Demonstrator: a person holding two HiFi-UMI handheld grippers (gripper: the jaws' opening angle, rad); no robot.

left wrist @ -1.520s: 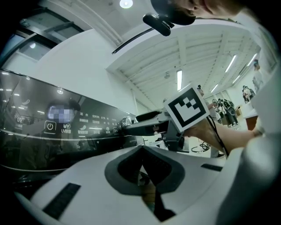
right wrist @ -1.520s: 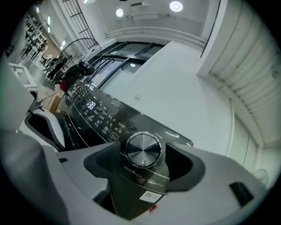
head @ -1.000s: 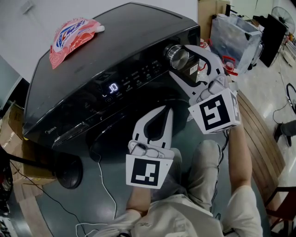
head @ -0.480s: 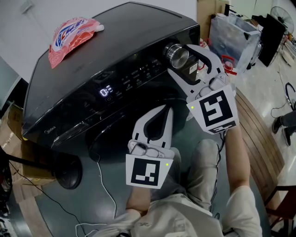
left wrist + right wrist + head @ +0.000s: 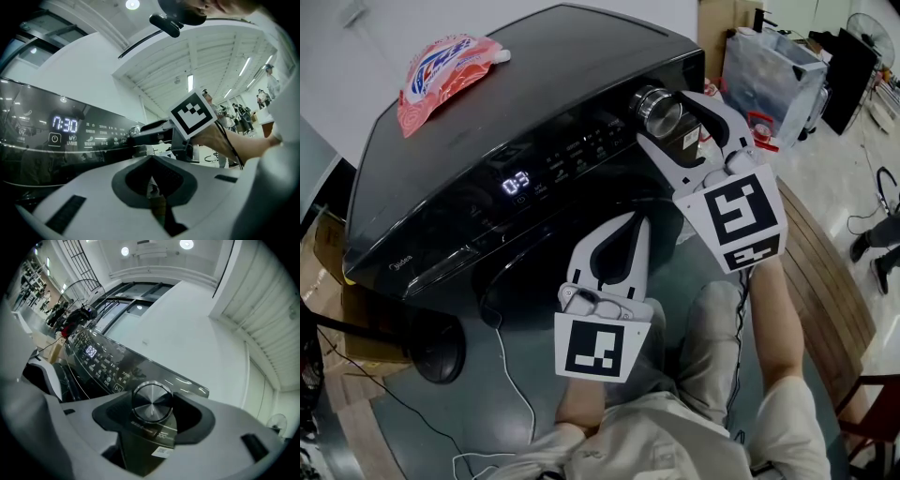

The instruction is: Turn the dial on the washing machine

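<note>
The black washing machine fills the head view. Its silver dial sits at the right end of the control panel, and the lit display shows digits. My right gripper reaches in from the right with a jaw on each side of the dial. In the right gripper view the dial sits between the pads and they press on its rim, so the right gripper is shut on it. My left gripper hangs in front of the machine's door, shut and holding nothing; its tips meet.
A red and white detergent pouch lies on the machine's lid at the far left. A clear plastic bag stands to the machine's right. A white cable trails on the floor by my legs. A black round object sits at the lower left.
The right gripper has twisted on the dial, its marker cube tipping round. The display's digits changed. The left gripper has stayed still.
</note>
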